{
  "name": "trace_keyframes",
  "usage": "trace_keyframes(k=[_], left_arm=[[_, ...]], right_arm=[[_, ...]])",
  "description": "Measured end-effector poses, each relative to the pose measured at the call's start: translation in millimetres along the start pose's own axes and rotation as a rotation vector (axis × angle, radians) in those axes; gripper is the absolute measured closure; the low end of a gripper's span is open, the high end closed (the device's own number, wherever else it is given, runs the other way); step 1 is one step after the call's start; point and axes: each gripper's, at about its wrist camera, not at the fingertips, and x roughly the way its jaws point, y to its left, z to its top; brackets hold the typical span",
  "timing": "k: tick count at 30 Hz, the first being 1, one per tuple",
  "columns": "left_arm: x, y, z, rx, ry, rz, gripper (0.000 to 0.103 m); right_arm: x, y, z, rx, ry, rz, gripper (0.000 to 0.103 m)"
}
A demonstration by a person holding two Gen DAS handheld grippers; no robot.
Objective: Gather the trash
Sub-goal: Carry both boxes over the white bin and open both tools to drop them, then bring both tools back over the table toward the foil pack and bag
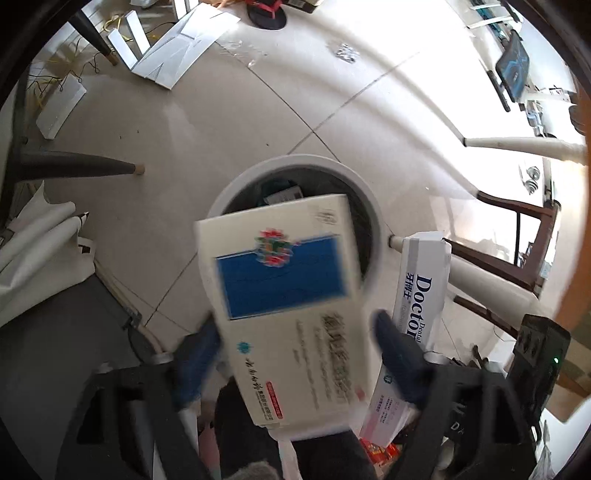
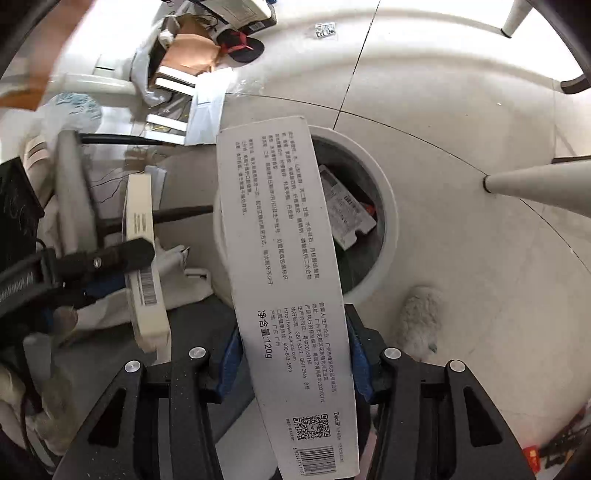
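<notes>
A cream medicine box with a blue panel (image 1: 288,295) lies between the fingers of my left gripper (image 1: 295,321), above a round white trash bin (image 1: 369,199). The jaws stand wide and the pads do not press on the blurred box. Seen from the right wrist, the same box (image 2: 142,258) is edge-on at the left. My right gripper (image 2: 295,354) is shut on a long white toothpaste box (image 2: 280,258), which reaches out over the bin's rim (image 2: 388,192). That toothpaste box (image 1: 421,288) also shows just right of the left gripper. Discarded packaging (image 2: 343,210) lies inside the bin.
The floor is pale tile. A white table leg (image 2: 535,181) stands right of the bin and a dark leg (image 1: 81,166) to its left. Flat white cartons (image 1: 184,44), a black-and-red sandal (image 1: 267,14) and a foil blister pack (image 1: 345,51) lie beyond. A fluffy slipper (image 2: 421,314) is beside the bin.
</notes>
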Motion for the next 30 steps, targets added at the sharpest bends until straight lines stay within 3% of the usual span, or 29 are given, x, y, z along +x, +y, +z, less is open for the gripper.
trace_keyframes(k=[2,3,4,9,12,16,30], left_arm=[[4,5,3,-0.006,-0.028,0.029,0.000],[5,7,3,-0.005,-0.041,0.048,0.000],[6,9,3,0.004,-0.066,0.087,0.000],[-2,8,-10,0.079,-0.185,0.250,0.000],[-6,13,-23,0.104,-0.219,0.306,0.000],[-14,15,-37,0.108,-0.211,0.351,0.000],[-105,-8,-106,0.106,-0.226,0.395,0.000]], right_arm=[[11,-6,13,0.002,-0.005,-0.007,0.034],[14,-8,17,-0.005,-0.020,-0.017,0.018],[18,-9,19,-0.015,-0.039,-0.021,0.012],[26,-13,22,-0.035,-0.074,-0.161,0.000],[23,-12,16,-0.043,-0.097,-0.240,0.000],[8,-6,5,-0.047,-0.108,-0.282,0.000],[-108,52,-50,-0.090,-0.165,-0.272,0.000]])
